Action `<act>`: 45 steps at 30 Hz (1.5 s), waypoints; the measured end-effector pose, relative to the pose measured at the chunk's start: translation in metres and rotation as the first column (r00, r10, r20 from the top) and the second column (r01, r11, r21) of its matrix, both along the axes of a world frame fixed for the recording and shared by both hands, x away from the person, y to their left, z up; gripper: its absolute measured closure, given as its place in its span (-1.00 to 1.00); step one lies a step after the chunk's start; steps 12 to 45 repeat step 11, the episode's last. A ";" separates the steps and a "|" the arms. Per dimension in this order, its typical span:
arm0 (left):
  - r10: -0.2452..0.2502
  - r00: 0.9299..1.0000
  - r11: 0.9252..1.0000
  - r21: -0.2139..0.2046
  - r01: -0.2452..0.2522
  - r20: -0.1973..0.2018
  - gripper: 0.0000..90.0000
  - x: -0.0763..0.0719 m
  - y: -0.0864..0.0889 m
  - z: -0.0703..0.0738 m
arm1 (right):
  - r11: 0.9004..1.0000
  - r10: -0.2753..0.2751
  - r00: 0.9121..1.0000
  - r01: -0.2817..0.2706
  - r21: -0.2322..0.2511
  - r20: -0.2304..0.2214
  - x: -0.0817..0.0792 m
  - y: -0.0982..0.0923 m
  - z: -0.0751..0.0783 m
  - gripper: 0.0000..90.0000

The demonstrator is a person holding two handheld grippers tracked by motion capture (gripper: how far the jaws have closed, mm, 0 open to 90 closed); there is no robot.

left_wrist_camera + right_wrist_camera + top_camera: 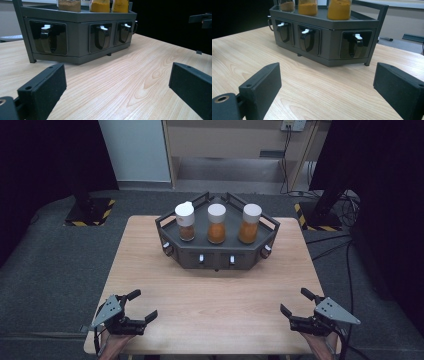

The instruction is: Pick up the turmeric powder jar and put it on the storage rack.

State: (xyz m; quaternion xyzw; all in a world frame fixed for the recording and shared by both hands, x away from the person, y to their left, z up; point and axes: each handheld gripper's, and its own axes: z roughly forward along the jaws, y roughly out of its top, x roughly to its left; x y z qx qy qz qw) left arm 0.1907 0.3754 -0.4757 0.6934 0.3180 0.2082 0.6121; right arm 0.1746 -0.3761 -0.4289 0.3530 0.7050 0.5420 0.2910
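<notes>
One dark grey spice rack on the far half of the light wooden table, centred. Three glass spice jars on its top shelf, each with a white cap: left jar with brown powder, middle jar and right jar with orange powder. Spaced apart along the shelf, not touching. Four small knobs across the rack's front faces in the high view. Seen from the left gripper view, three glossy black recessed panels with white-tipped black loop handles; three likewise from the right gripper view, nearest one at the right end.

Two grippers, one per hand, both at the near edge of the table, well apart from the rack and from each other. Left gripper at the near-left corner, jaws spread wide, nothing between them, grey three-cornered plate on top. Right gripper at the near-right corner, jaws likewise released and empty, plate on top too. Both pointing inward and forward toward the rack. Forearms entering from the bottom edge, mostly cut off.

Jar tops cropped out of both gripper views, only the powder-filled lower parts showing. Rack's rear rails partly behind the jars in the high view. Dark surroundings left and right, hard to make out; cables on the floor at far right.
</notes>
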 end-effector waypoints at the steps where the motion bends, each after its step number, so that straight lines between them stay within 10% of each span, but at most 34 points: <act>1: 0.000 1.000 1.000 0.000 0.000 0.000 -1.00 0.000 0.000 0.000 | 1.000 0.001 1.000 -0.001 -0.001 -0.003 0.000 0.000 0.000 -0.83; 45: -0.002 1.000 1.000 0.001 0.002 0.001 -1.00 0.001 -0.001 0.000 | 1.000 0.011 1.000 -0.011 0.003 -0.018 0.003 -0.001 -0.001 -0.84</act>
